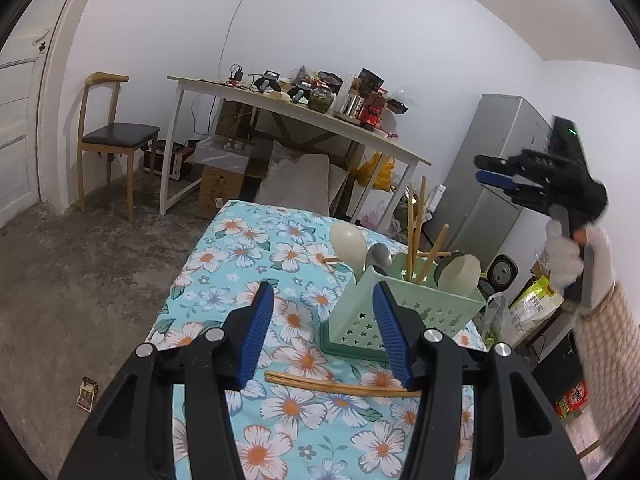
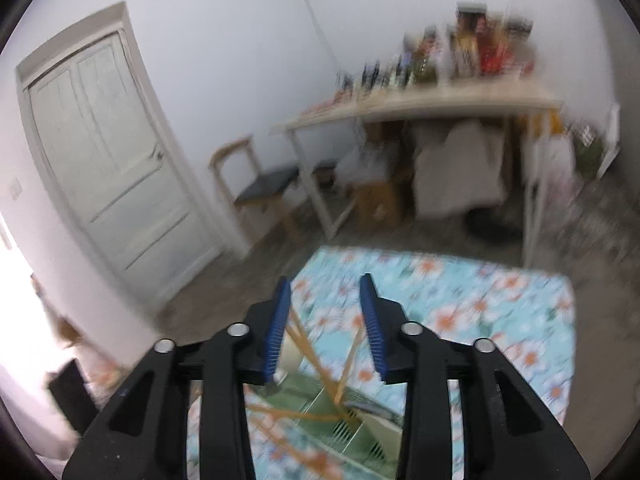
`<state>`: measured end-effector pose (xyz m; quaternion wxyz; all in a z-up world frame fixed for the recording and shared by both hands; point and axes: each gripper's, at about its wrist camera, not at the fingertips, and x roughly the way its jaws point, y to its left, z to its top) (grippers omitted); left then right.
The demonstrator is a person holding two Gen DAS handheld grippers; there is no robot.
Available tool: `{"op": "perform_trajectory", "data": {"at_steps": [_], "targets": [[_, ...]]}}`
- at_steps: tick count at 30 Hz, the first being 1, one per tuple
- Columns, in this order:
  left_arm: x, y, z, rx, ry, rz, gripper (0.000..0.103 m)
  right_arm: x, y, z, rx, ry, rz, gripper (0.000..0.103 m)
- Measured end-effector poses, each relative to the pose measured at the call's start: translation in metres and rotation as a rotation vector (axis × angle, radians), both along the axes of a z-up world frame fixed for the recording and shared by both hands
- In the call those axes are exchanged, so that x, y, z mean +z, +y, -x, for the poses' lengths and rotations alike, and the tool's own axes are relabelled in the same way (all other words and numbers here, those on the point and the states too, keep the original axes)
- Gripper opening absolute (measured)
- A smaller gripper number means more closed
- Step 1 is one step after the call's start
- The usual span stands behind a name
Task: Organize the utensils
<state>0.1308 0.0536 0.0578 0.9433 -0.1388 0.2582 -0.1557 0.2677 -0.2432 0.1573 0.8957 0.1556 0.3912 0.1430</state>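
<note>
While my right gripper (image 2: 325, 328) hangs part open and empty over the pale green perforated plastic utensil caddy (image 1: 404, 312) at lower centre, my left gripper (image 1: 323, 334), half open, empty, must next take the wooden chopstick pair (image 1: 340, 386) lying on the floral tablecloth (image 1: 248, 248) below.

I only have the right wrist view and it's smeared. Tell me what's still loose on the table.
Observer: A pair of chopsticks lies flat on the floral cloth, in front of the green holder.
Operator: Report the left gripper.
Observer: The left gripper is open and empty; in its own view the chopsticks lie between its fingers.
Operator: Now the spoons.
Observer: A cream spoon and a metal spoon stand bowl-up in the holder.
</note>
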Motion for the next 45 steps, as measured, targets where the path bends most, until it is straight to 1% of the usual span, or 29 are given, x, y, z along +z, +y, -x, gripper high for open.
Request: {"op": "perform_trajectory", "data": {"at_steps": [1,2,4,5,6,8,11,13,14,17,21,24,25,27,30,32,33,35,38,40,43,45], "targets": [[-0.001,0.0,-0.001,0.0,0.001,-0.002,0.05,-0.004,-0.002,-0.011,0.021,0.059,-0.014,0.044],[-0.002,0.0,-0.002,0.001,0.002,-0.004,0.05,-0.013,-0.007,-0.031,0.043,0.155,-0.035,0.045],[-0.005,0.002,-0.006,0.006,0.011,-0.009,0.05,-0.029,-0.01,-0.062,0.073,0.285,-0.049,0.045],[-0.006,0.003,-0.007,0.008,0.016,-0.009,0.05,-0.04,-0.012,-0.079,0.09,0.344,-0.06,0.045],[-0.008,0.004,-0.01,0.011,0.022,-0.012,0.05,-0.049,-0.013,-0.088,0.097,0.379,-0.069,0.045],[-0.011,0.005,-0.016,0.019,0.03,-0.019,0.05,-0.077,-0.014,-0.119,0.13,0.487,-0.102,0.045],[-0.017,0.01,-0.027,0.034,0.051,-0.024,0.05,-0.118,-0.004,-0.149,0.157,0.6,-0.106,0.046],[-0.021,0.014,-0.034,0.048,0.064,-0.025,0.05,-0.144,0.003,-0.161,0.178,0.669,-0.114,0.046],[-0.022,0.016,-0.036,0.053,0.067,-0.026,0.05,-0.16,0.011,-0.171,0.189,0.712,-0.102,0.046],[-0.027,0.022,-0.043,0.066,0.082,-0.027,0.05,-0.192,0.029,-0.186,0.233,0.786,-0.079,0.045],[-0.033,0.026,-0.052,0.076,0.097,-0.025,0.05,-0.217,0.051,-0.193,0.294,0.838,-0.015,0.043],[-0.038,0.029,-0.057,0.083,0.105,-0.021,0.05,-0.232,0.064,-0.196,0.322,0.876,0.048,0.037],[-0.04,0.031,-0.058,0.084,0.11,-0.016,0.05,-0.238,0.068,-0.197,0.323,0.893,0.063,0.034],[-0.043,0.032,-0.061,0.088,0.117,-0.013,0.05,-0.246,0.073,-0.197,0.329,0.915,0.074,0.031],[-0.046,0.033,-0.062,0.09,0.124,-0.01,0.05,-0.256,0.08,-0.199,0.333,0.937,0.086,0.024],[-0.048,0.034,-0.061,0.095,0.128,-0.006,0.05,-0.261,0.082,-0.2,0.326,0.943,0.086,0.014],[-0.048,0.035,-0.06,0.097,0.13,-0.003,0.05,-0.263,0.081,-0.201,0.321,0.946,0.085,0.011],[-0.049,0.036,-0.059,0.103,0.13,0.0,0.05,-0.267,0.08,-0.2,0.303,0.952,0.077,0.01],[-0.047,0.04,-0.057,0.114,0.129,0.003,0.05,-0.262,0.077,-0.198,0.295,0.934,0.075,0.009],[-0.045,0.042,-0.057,0.119,0.127,0.011,0.05,-0.25,0.075,-0.196,0.283,0.898,0.06,0.008],[-0.042,0.044,-0.054,0.121,0.116,0.02,0.05,-0.224,0.064,-0.195,0.247,0.83,0.01,0.007],[-0.039,0.043,-0.052,0.116,0.109,0.024,0.05,-0.196,0.052,-0.191,0.211,0.756,-0.038,0.006]]}}
